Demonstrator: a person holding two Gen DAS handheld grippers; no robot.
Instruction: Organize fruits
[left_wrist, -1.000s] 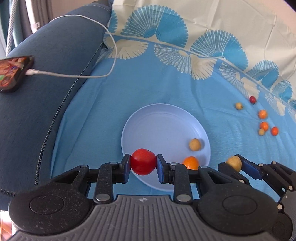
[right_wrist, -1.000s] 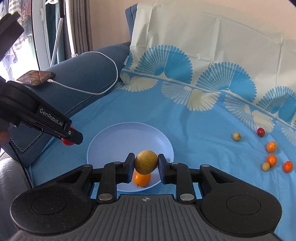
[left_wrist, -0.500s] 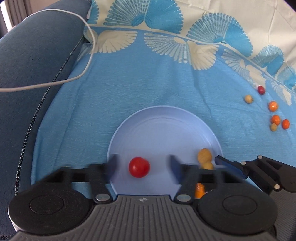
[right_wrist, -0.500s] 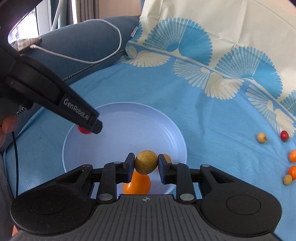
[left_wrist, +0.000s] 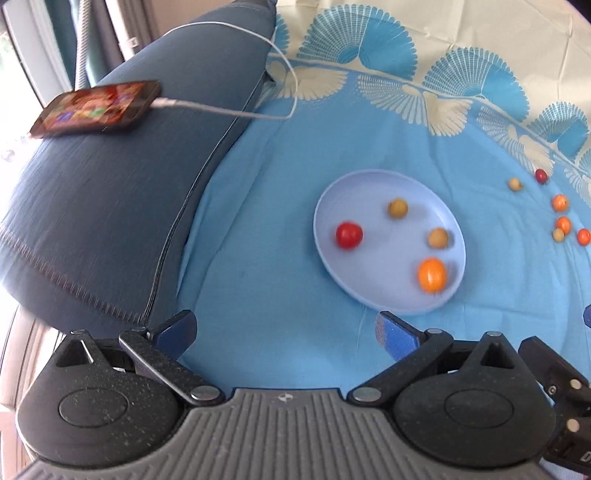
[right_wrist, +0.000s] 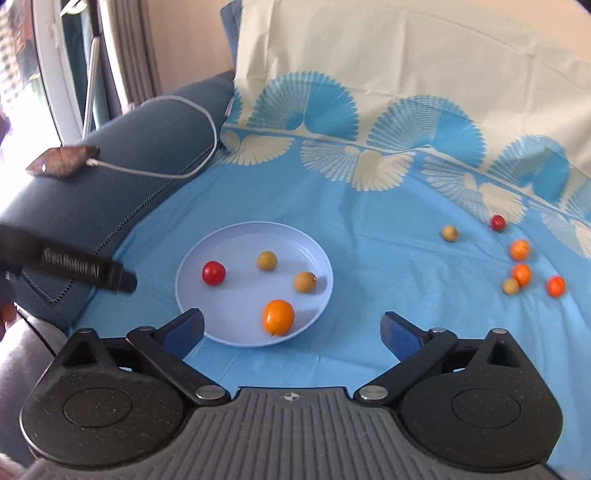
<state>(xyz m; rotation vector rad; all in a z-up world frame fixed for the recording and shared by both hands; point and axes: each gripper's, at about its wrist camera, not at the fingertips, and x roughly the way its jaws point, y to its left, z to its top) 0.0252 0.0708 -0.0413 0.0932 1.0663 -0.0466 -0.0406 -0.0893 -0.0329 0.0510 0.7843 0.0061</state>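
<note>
A pale blue plate (left_wrist: 388, 295) (right_wrist: 236, 306) lies on the blue cloth. It holds a red tomato (left_wrist: 348, 235) (right_wrist: 213, 272), two yellow-brown fruits (left_wrist: 397, 208) (right_wrist: 305, 282) and an orange fruit (left_wrist: 431, 274) (right_wrist: 278, 316). My left gripper (left_wrist: 284, 326) hangs short of the plate, jaws opening wide, nothing between them. My right gripper (right_wrist: 293, 326) is at the plate's near rim, jaws also opening, nothing gripped. One left finger (right_wrist: 85, 273) shows at the left of the right wrist view. Several loose small fruits (right_wrist: 521, 274) (left_wrist: 563, 224) lie on the cloth to the right.
A phone (left_wrist: 96, 107) (right_wrist: 62, 160) with a white cable (left_wrist: 221, 109) rests on the dark blue sofa arm (left_wrist: 92, 221) at the left. Cream cloth (right_wrist: 406, 55) rises at the back. Part of the right gripper's body (left_wrist: 554, 373) shows at the lower right of the left wrist view.
Both grippers opened and let go: the red tomato and the yellow-brown fruit now lie in the plate. Both grippers have drawn back from the plate.
</note>
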